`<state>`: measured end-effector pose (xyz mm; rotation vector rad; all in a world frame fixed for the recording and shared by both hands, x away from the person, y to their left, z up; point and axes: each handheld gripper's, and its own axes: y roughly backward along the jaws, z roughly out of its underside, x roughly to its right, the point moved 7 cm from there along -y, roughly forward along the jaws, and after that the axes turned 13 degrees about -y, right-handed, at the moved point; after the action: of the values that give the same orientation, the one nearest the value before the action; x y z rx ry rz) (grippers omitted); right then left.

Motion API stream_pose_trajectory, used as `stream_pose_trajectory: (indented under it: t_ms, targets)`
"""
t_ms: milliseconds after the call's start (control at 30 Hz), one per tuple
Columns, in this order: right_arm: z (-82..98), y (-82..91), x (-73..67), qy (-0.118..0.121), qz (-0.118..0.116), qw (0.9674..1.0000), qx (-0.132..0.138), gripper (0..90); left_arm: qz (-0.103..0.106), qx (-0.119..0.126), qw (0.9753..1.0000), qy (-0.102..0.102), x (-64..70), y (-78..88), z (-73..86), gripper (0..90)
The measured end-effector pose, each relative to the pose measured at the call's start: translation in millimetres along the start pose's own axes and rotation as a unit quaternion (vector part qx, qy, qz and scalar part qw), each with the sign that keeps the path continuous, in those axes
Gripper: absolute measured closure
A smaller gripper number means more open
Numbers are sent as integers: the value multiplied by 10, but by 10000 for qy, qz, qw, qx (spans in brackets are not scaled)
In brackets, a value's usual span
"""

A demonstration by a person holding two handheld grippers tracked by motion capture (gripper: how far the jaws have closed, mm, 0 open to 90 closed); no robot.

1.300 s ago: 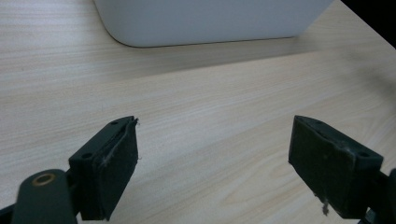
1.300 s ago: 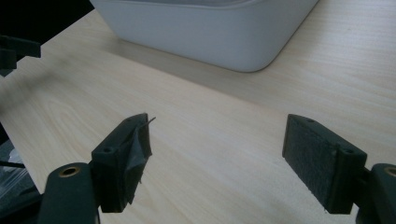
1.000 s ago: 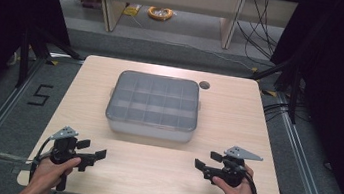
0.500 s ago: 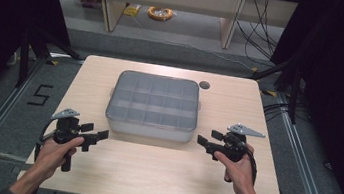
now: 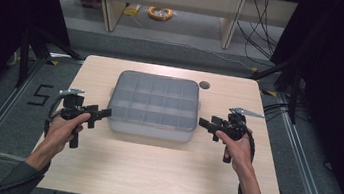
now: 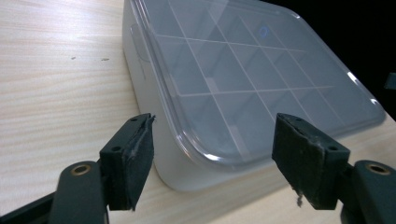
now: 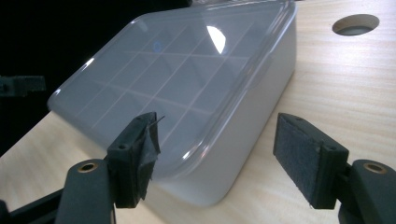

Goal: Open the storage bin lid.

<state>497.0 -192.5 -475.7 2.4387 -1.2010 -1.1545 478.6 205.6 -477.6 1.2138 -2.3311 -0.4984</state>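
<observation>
High view. The compartment box (image 5: 154, 106), a shallow grey plastic case with rounded corners and a clear lid, lies flat near the middle of the wooden table (image 5: 149, 175), long side toward the person. The left gripper (image 5: 103, 113) stands just off the box's near left corner and the right gripper (image 5: 204, 123) just off its near right corner, a mirrored stance that suggests a two-sided hold is being prepared. A round cable hole (image 5: 205, 85) lies just beyond the box's far right corner.

Left gripper view. The jaws have just been closing, yet stand apart with nothing pressed; the box's rounded corner (image 6: 196, 158) sits ahead of the gap, untouched. Through the lid (image 6: 252, 79) a grid of dividers shows; the cells appear empty, though glare makes this uncertain.

Right gripper view. Here too the jaws have been narrowing and grasp nothing. The box's opposite near corner (image 7: 210, 182) lies just ahead of them, its lid overhanging the pale wall slightly.
</observation>
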Motion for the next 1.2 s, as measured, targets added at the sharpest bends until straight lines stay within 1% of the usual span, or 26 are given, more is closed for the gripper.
stream_pose_trajectory:
  t_ms: [33, 267, 300, 400, 433, 467, 500, 533, 567, 600, 633, 700, 733, 767, 800, 833, 867, 900, 933, 967, 1000, 1033, 1067, 1133, 1167, 1200]
  targets:
    - [-65, -65, 33, -9, 54, 10000, -33, 329, -9, -18, 10000, 9, -17, -35, -26, 295]
    - [-149, -262, 63, -35, 128, 9999, -105, 331, 33, -51, 10000, 77, -51, -203, -175, 304]
    - [-161, -311, 44, -251, 91, 9995, -161, 333, -12, -76, 10000, 53, -74, -247, -210, 304]
    - [-192, -371, 73, -156, 138, 9997, -145, 338, -40, -135, 9999, 42, -116, -302, -240, 306]
    - [-208, -420, 72, -213, 128, 9995, -185, 338, -65, -154, 9998, 132, -177, -353, -267, 307]
    - [-204, -444, 49, -422, 156, 9987, -222, 338, -73, -140, 9997, 167, -199, -371, -279, 310]
    - [-227, -475, 87, -258, 185, 9994, -160, 339, -111, -144, 9996, 205, -235, -397, -298, 312]
    - [-236, -497, 88, -325, 156, 9992, -195, 344, -119, -139, 9996, 231, -258, -414, -313, 313]
    - [-245, -526, 112, -272, 172, 9993, -174, 349, -108, -125, 9995, 277, -280, -433, -328, 313]
    - [-245, -538, 90, -432, 132, 9988, -204, 353, -102, -121, 9993, 348, -306, -453, -338, 311]
    - [-255, -561, 109, -362, 152, 9990, -201, 352, -103, -138, 9990, 405, -332, -476, -344, 312]
    - [-260, -591, 112, -447, 191, 9986, -230, 356, -133, -198, 9988, 435, -383, -523, -344, 312]
    - [-246, -591, 76, -691, 177, 9970, -305, 358, -153, -230, 9987, 431, -408, -542, -338, 313]
    - [-270, -612, 118, -496, 191, 9983, -230, 359, -144, -213, 9984, 495, -412, -569, -340, 314]
    - [-280, -619, 134, -409, 169, 9988, -222, 360, -125, -221, 9983, 518, -416, -588, -340, 315]
    - [-289, -630, 142, -408, 192, 9988, -189, 360, -122, -238, 9983, 517, -418, -606, -341, 315]
    - [-288, -634, 137, -488, 218, 9983, -213, 360, -109, -299, 9984, 458, -429, -616, -334, 316]
    - [-288, -634, 137, -488, 218, 9983, -213, 360, -109, -299, 9984, 458, -429, -616, -334, 317]
    - [-279, -632, 110, -701, 206, 9969, -278, 361, -121, -274, 9981, 541, -425, -657, -343, 322]
    - [-288, -639, 122, -617, 174, 9976, -267, 361, -128, -304, 9980, 533, -428, -673, -340, 326]
    - [-288, -639, 122, -617, 174, 9976, -267, 361, -128, -304, 9980, 533, -428, -673, -340, 327]
    - [-288, -655, 133, -654, 216, 9973, -270, 366, -108, -399, 9981, 450, -438, -684, -326, 328]
    - [-293, -660, 139, -584, 170, 9978, -259, 366, -100, -371, 9978, 543, -435, -721, -328, 328]
    - [-295, -690, 162, -496, 186, 9983, -233, 369, -79, -402, 9975, 572, -438, -753, -312, 328]
    - [-295, -690, 162, -496, 186, 9983, -233, 369, -79, -402, 9975, 572, -438, -753, -312, 328]
    - [-278, -688, 133, -685, 167, 9971, -303, 370, -86, -406, 9974, 585, -439, -766, -312, 328]
